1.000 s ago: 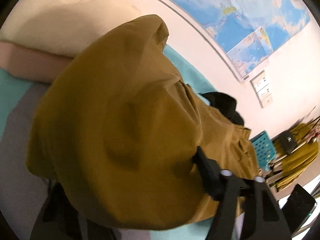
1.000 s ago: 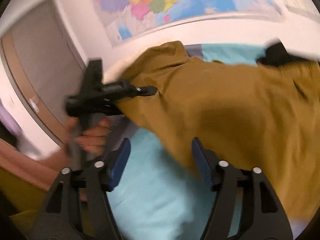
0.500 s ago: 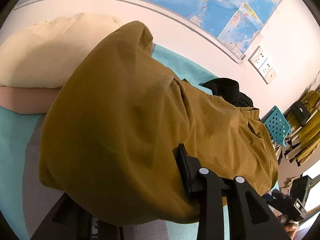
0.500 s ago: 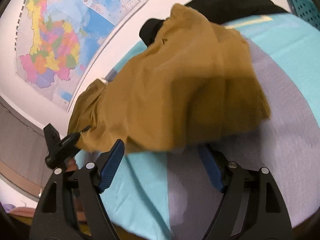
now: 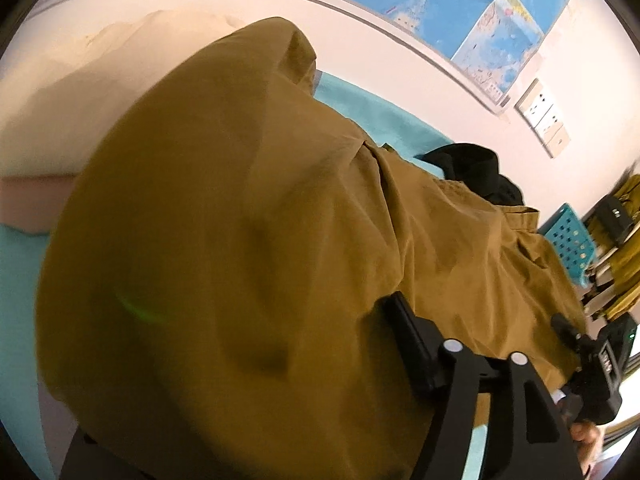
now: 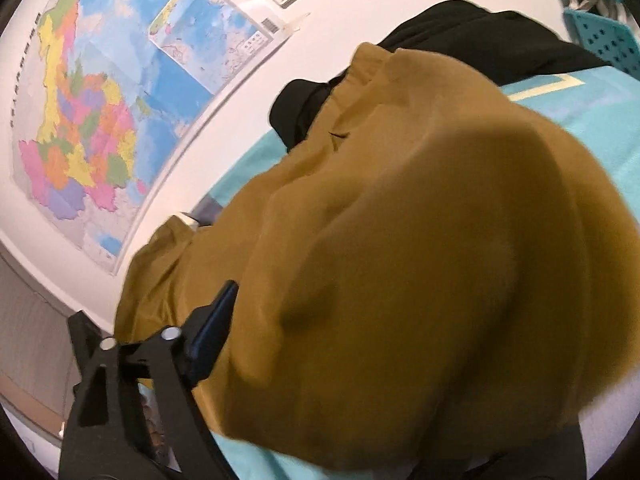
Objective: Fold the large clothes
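Note:
A large mustard-brown garment [image 5: 260, 240] is spread over a turquoise and grey bed [image 5: 360, 100]. It drapes over my left gripper [image 5: 320, 360]; only the right finger [image 5: 408, 340] shows, the left one is hidden under cloth. In the right wrist view the same garment [image 6: 420, 260] covers my right gripper [image 6: 340, 340]; only its left finger with a blue pad [image 6: 212, 328] shows. The right gripper also shows in the left wrist view [image 5: 592, 352], at the garment's far edge. How either pair of jaws stands is hidden.
A black garment [image 5: 476, 172] lies by the wall, also in the right wrist view [image 6: 460, 40]. A cream pillow [image 5: 60, 100] sits at the bed's head. A blue perforated basket [image 5: 568, 236] and a rack of clothes [image 5: 624, 248] stand past the bed. Maps [image 6: 120, 100] cover the wall.
The right gripper has moved in onto the garment's edge; cloth now covers its right finger. The left gripper has stayed under the garment, with its view shifting slightly.

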### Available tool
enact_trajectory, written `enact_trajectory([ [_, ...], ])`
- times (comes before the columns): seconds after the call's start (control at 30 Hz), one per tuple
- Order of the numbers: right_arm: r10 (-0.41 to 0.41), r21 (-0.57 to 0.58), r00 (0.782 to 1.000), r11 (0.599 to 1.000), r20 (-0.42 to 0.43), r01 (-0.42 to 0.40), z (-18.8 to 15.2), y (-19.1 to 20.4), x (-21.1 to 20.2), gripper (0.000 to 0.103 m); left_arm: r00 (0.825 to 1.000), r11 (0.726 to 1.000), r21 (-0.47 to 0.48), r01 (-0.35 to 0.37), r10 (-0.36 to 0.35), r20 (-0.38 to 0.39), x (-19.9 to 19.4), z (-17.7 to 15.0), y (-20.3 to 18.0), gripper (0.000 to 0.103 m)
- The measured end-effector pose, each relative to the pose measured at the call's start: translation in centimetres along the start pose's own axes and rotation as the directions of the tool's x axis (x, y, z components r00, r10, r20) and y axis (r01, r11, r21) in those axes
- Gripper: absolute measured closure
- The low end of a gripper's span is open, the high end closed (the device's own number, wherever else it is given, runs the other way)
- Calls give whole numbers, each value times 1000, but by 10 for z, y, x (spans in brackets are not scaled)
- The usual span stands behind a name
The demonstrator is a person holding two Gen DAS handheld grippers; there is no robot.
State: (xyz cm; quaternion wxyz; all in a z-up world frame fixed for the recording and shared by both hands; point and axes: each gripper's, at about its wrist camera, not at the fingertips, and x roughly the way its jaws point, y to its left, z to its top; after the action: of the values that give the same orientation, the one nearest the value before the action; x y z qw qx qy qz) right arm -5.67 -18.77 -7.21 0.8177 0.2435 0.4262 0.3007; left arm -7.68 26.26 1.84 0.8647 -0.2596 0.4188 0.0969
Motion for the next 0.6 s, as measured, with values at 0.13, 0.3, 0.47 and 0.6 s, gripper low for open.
enact_trajectory([
  [0.13, -20, -45, 1000, 999, -18, 20, 4, -2, 4, 51, 999, 999, 3, -35, 35, 10, 6, 4, -5, 28],
  [0.3, 4, -37, 1000, 999, -31, -5, 5, -6, 4, 55, 995, 995, 42, -96, 94, 33, 10, 4, -14, 31],
  [0.47, 18, -10, 999, 1000, -42, -19, 6, -7, 11, 40, 993, 992, 56, -114, 112, 45, 7, 6, -18, 41],
  [0.6, 5, -17, 999, 1000, -36, -6, 8, -5, 12, 47, 990, 988, 75, -133, 129, 51, 6, 6, -23, 48],
])
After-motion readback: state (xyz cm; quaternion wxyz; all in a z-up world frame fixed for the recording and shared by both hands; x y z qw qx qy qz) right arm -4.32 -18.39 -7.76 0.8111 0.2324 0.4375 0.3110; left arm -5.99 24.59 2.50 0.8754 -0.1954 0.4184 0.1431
